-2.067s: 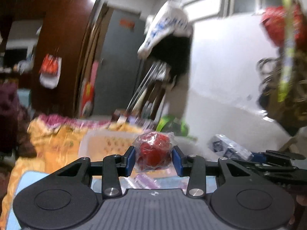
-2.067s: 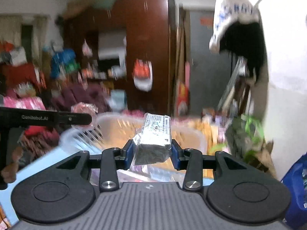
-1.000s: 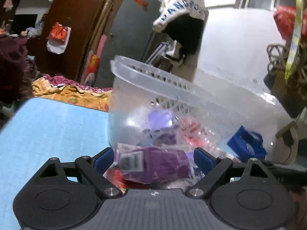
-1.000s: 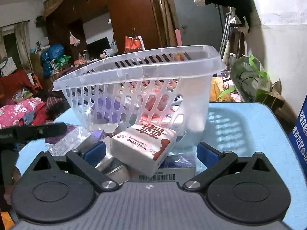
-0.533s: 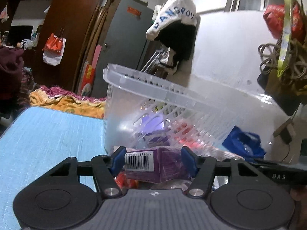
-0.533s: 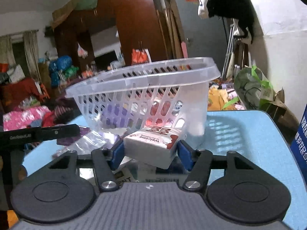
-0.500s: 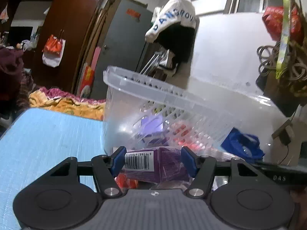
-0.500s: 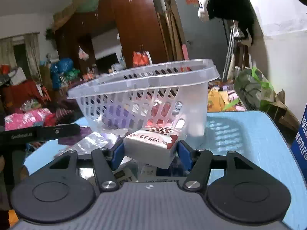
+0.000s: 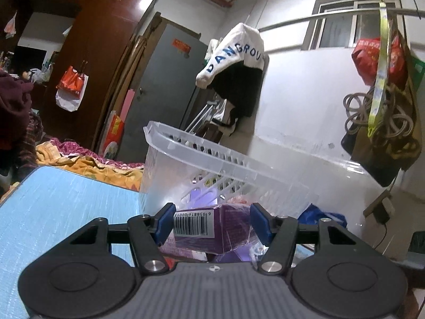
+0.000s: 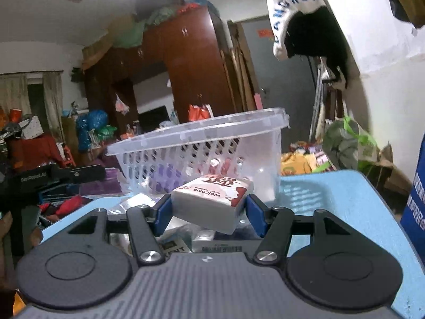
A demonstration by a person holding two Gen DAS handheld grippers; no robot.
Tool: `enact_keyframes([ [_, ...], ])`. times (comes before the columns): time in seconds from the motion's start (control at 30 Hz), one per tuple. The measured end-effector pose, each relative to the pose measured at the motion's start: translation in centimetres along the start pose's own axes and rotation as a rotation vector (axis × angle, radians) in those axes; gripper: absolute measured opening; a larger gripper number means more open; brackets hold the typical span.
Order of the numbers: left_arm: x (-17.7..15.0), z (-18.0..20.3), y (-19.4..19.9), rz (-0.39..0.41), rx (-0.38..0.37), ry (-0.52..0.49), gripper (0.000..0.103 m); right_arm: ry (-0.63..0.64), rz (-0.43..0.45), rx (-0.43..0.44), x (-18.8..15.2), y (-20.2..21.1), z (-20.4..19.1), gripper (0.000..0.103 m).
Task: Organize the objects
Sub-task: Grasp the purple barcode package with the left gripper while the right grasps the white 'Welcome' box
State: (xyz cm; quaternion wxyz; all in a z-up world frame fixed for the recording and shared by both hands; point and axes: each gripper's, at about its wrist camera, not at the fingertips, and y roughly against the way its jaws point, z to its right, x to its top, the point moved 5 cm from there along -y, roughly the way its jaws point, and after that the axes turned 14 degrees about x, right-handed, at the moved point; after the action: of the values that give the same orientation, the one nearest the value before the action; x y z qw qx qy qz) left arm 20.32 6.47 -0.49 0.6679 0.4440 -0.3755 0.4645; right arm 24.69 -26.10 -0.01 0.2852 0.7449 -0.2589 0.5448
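My left gripper (image 9: 212, 222) is shut on a purple box (image 9: 212, 227) with a barcode label, held just in front of the clear plastic basket (image 9: 212, 156). My right gripper (image 10: 208, 211) is shut on a white tissue pack (image 10: 209, 203) printed "Welcome" in red, held tilted a little above the table before the same basket (image 10: 196, 133). Purple and red packets show through the basket's slotted wall. The left gripper also shows at the left of the right wrist view (image 10: 53, 178).
Loose packets and a barcoded box (image 10: 212, 244) lie on the blue table (image 10: 345, 199) under the right gripper. A blue box (image 10: 414, 202) stands at the table's right edge. Clothes hang on the white wall (image 9: 233, 61). A wardrobe and clutter fill the room behind.
Both grippers dropped their earlier items, came down to the table, closed on the purple box and the tissue pack, and have lifted them slightly.
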Motion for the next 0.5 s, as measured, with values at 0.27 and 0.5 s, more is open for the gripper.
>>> enact_keyframes([
  [0.27, 0.1, -0.09, 0.06, 0.011, -0.009, 0.012, 0.064, 0.015, 0.02, 0.01, 0.15, -0.07, -0.04, 0.063],
  [0.5, 0.04, -0.34, 0.08, 0.015, -0.008, 0.013, 0.064, 0.028, 0.033, 0.01, -0.05, 0.05, -0.06, 0.063],
])
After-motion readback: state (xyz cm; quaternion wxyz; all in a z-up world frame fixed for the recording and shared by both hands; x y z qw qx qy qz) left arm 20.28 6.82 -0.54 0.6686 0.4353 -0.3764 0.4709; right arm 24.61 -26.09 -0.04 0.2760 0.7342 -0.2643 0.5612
